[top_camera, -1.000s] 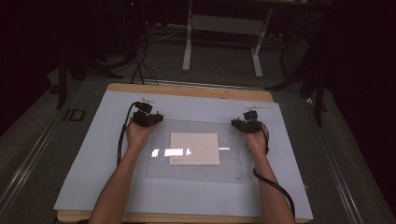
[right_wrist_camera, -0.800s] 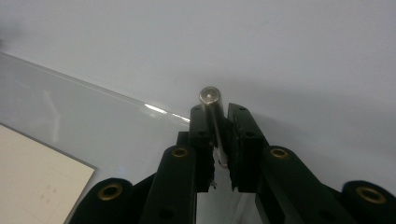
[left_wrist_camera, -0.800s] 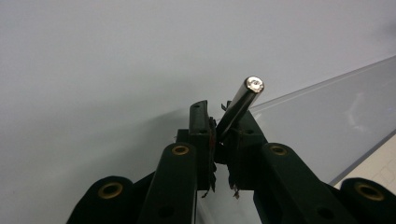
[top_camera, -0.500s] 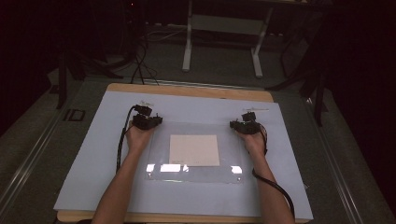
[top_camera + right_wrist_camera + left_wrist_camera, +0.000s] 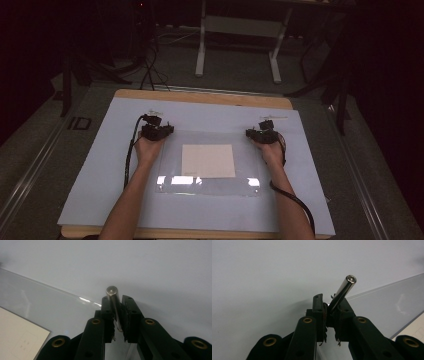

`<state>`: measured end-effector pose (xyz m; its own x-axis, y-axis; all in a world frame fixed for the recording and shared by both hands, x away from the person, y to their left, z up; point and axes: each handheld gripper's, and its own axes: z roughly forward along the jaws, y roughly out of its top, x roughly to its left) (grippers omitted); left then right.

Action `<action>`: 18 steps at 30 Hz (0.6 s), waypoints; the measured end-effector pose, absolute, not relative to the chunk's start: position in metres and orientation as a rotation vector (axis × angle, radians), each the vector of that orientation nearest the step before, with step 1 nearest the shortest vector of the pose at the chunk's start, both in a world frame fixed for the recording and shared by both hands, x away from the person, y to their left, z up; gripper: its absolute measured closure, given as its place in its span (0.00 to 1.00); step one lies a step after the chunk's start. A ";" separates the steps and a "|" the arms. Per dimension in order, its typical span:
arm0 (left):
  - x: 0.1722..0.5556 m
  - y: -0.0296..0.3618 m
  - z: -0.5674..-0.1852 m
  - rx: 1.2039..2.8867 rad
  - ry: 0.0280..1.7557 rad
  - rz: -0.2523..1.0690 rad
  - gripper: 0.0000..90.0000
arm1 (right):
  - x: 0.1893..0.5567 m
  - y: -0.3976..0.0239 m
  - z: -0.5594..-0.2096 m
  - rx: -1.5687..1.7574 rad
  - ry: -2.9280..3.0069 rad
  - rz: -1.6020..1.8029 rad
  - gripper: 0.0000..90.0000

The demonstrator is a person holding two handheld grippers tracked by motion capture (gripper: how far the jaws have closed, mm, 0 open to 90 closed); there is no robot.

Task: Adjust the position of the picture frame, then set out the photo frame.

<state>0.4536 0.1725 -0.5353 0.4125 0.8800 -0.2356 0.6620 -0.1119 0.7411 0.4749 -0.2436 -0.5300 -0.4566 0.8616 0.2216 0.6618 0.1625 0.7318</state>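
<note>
- Where the high view looks down on the tabletop (image 5: 310, 200), a pale blue mat covers most of its wooden surface, and a clear plastic sheet (image 5: 210, 187) lies flat on the mat with a cream paper square (image 5: 208, 160) at its middle. The left hand-held gripper (image 5: 156, 131) sits at the sheet's far-left corner and the right hand-held gripper (image 5: 264, 134) at its far-right corner, each with a hand behind it and a black cable trailing back along the forearm. Bright glare marks the sheet's near edge. Beyond the tabletop, a white frame stand (image 5: 239, 25) rises from the dim floor.
- Along the left gripper view, the two black jaws stand closed on a shiny metal rod (image 5: 343, 291), which juts up and tilts to the right from between them. The clear sheet's edge runs off to the right just beside the jaws, and a corner of the cream paper shows at the lower right.
- Along the right gripper view, the jaws are likewise closed on a second metal rod (image 5: 113, 300), which stands nearly upright between them, its round end facing the camera. The sheet's edge crosses from the left toward the jaws, with the paper's corner at the lower left.
</note>
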 end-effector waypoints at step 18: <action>0.444 0.185 -0.526 1.790 1.241 0.361 0.82 | 0.473 -0.247 -0.534 1.478 2.160 1.232 0.84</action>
